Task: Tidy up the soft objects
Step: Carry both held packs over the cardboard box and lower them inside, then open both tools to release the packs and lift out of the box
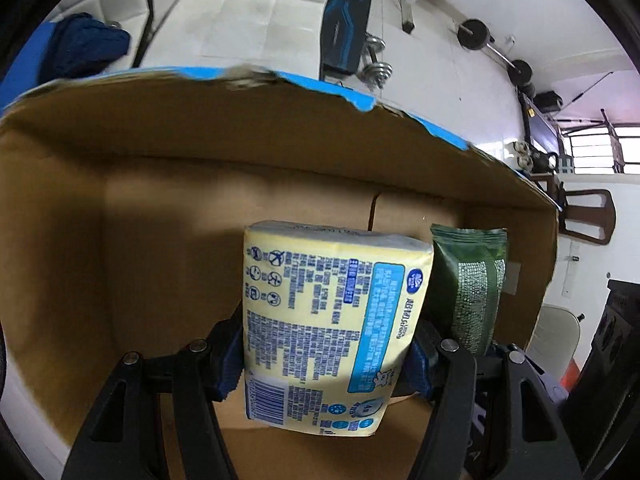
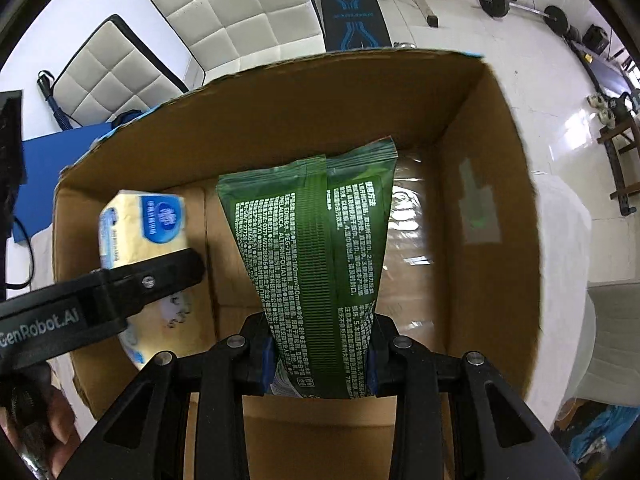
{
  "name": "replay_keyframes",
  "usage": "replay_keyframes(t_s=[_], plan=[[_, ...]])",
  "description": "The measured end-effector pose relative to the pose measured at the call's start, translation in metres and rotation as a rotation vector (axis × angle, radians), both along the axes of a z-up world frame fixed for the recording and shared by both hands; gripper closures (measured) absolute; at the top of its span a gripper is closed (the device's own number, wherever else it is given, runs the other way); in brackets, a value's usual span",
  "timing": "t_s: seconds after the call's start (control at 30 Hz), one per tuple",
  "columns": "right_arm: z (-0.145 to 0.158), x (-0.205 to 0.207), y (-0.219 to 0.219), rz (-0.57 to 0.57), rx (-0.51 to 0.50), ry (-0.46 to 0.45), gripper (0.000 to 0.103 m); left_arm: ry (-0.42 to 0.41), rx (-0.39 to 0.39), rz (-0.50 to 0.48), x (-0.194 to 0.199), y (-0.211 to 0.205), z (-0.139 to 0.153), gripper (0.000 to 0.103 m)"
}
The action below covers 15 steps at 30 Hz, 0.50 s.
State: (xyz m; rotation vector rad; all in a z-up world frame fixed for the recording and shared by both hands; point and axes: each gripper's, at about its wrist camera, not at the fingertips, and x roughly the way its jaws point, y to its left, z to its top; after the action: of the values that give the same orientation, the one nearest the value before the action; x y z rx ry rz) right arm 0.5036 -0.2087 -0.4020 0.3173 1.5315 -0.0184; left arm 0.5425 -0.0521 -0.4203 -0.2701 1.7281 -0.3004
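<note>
My left gripper [image 1: 324, 364] is shut on a yellow tissue pack [image 1: 328, 320] with blue print and holds it inside an open cardboard box [image 1: 160, 200]. My right gripper [image 2: 320, 360] is shut on a green wet-wipe pack [image 2: 316, 248] and holds it inside the same box [image 2: 480, 200], to the right of the tissue pack [image 2: 144, 220]. The green pack also shows in the left wrist view [image 1: 472, 284], just right of the yellow one. The left gripper's arm [image 2: 100, 296] crosses the left of the right wrist view.
The box bottom has shiny tape [image 2: 412, 232]. Beyond the box are white padded chairs [image 2: 240, 12], a blue-black weight bench [image 2: 352, 12], barbells [image 2: 520, 4] and dark blue cloth [image 1: 84, 48] on a blue surface. White floor surrounds the box.
</note>
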Motion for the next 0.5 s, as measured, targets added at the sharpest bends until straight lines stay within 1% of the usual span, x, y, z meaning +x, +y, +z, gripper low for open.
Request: replay_keyframes(t_s=[0.13,0.23,0.33,0.4,0.43,0.47,0.5], plan=[[-0.015,0.016,0.0,0.0,-0.002,0.011,0.067,0.013,-0.003,-0.026,0.005,-0.009,-0.008,0.04],[-0.024,0.022,-0.003,0.005,0.011,0.025,0.067,0.032,0.026,-0.026,0.007,-0.011,-0.013,0.04],[-0.027,0.021,-0.008,0.035,-0.006,0.029,0.064,0.049,0.049,-0.031,0.002,-0.01,-0.011,0.04],[-0.027,0.02,-0.008,0.043,-0.02,0.024,0.049,0.035,0.061,-0.045,0.0,-0.012,-0.006,0.038],[-0.026,0.021,-0.008,0.052,-0.027,0.018,0.047,0.03,0.061,-0.05,-0.002,-0.012,-0.002,0.03],[-0.026,0.02,-0.009,0.056,-0.029,0.015,0.046,0.022,0.062,-0.053,-0.003,-0.012,0.002,0.027],[-0.025,0.02,-0.01,0.057,-0.029,0.013,0.046,0.012,0.074,-0.053,-0.005,-0.012,0.007,0.027]])
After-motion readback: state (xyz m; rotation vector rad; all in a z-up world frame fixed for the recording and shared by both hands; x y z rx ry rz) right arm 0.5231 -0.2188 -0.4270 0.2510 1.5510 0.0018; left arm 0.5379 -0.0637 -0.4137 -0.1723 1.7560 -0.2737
